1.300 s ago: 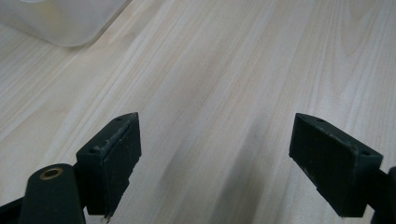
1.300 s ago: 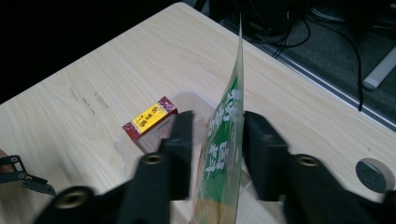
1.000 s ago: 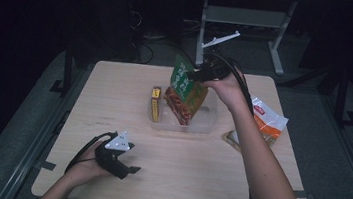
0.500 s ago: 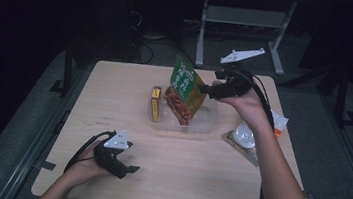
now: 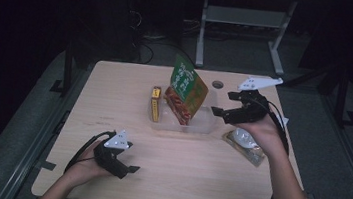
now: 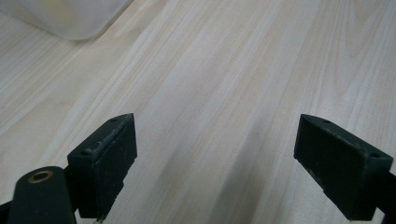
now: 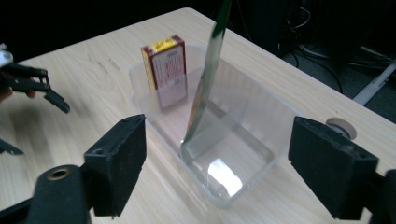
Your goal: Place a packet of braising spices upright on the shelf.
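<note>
A dark room surrounds the pale wooden table (image 5: 113, 102), which carries everything I am working with. The clear plastic bin (image 5: 205, 126) sits a little past the table's centre, toward twelve o'clock from me, and the green snack bag (image 5: 186, 83) leans upright in it, its lower edge down on the bin's floor, so it props against the wall rather than lying flat. At the bin's nine o'clock end a small red-and-yellow box (image 7: 164, 63) stands upright too, which leaves the rest of the floor free.

My right gripper (image 5: 221, 110) hangs at the bin's three o'clock; its jaws have just been opening and stand apart with nothing between them, so I judge the bag is dropped off. Just under my right hand (image 5: 261, 132), at four o'clock from the bin, lies a clear packet with something white inside (image 5: 245, 140), probably next to go.

My left gripper (image 5: 128, 169) rests at about seven o'clock, near the table's front, jaws wide and empty over bare wood, out of the way.
</note>
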Tool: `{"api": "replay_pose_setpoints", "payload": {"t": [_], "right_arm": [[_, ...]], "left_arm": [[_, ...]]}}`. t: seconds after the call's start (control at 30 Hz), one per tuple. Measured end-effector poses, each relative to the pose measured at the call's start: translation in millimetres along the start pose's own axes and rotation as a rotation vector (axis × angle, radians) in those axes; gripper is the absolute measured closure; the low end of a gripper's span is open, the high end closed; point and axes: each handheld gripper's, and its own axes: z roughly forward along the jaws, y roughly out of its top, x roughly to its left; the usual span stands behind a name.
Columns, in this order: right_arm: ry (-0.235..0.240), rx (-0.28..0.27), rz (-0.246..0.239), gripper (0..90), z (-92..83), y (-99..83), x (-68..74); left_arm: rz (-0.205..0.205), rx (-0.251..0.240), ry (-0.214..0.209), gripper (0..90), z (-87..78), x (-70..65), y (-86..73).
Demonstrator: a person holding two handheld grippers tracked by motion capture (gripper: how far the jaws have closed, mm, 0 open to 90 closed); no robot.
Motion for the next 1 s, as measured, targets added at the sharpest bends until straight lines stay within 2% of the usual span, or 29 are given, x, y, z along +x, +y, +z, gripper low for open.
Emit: {"api": "replay_pose_setpoints", "payload": {"t": [0.07, 0.23, 0.37, 0.43, 0.53, 0.6, 0.67, 0.7, 0.87, 1.0], "right_arm": [[0.006, 0.002, 0.013, 19.8, -2.3, -9.9, -1.4], [-0.017, 0.024, 0.048, 24.7, -5.4, -38.9, -10.2], [-0.056, 0.046, 0.081, 35.2, -6.1, -63.1, -20.9], [-0.083, 0.082, 0.088, 40.4, -5.2, -72.4, -28.0], [-0.11, 0.088, 0.099, 58.6, -5.1, -87.1, -37.3], [-0.136, 0.117, 0.093, 73.0, -4.2, -95.7, -43.9], [-0.152, 0.122, 0.119, 85.6, -4.7, -103.0, -50.9], [-0.16, 0.129, 0.117, 89.8, -4.9, -106.1, -53.9], [-0.196, 0.16, 0.112, 90.0, -3.7, -118.2, -67.2], [-0.233, 0.194, 0.104, 90.0, 0.6, -126.8, -75.1]], "left_arm": [[0.004, -0.004, 0.003, 12.7, 0.1, -0.2, 0.2], [0.006, -0.001, 0.005, 12.8, -1.1, -1.4, 0.3], [-0.001, 0.003, 0.003, 12.9, 1.2, -1.5, -1.4], [-0.002, 0.002, 0.004, 13.0, 1.9, -1.7, -1.7], [-0.003, 0.002, 0.004, 13.1, 2.3, -2.9, -1.9], [0.002, 0.011, -0.001, 13.1, 2.7, -3.0, -2.4], [-0.002, 0.012, -0.005, 13.1, 3.6, -3.6, -2.6], [0.012, 0.019, -0.005, 13.1, 3.5, -2.9, -2.8], [0.002, 0.007, -0.005, 13.1, 3.4, -5.0, -2.3], [0.011, 0.012, -0.006, 13.1, 2.0, -5.6, -1.8]]}}
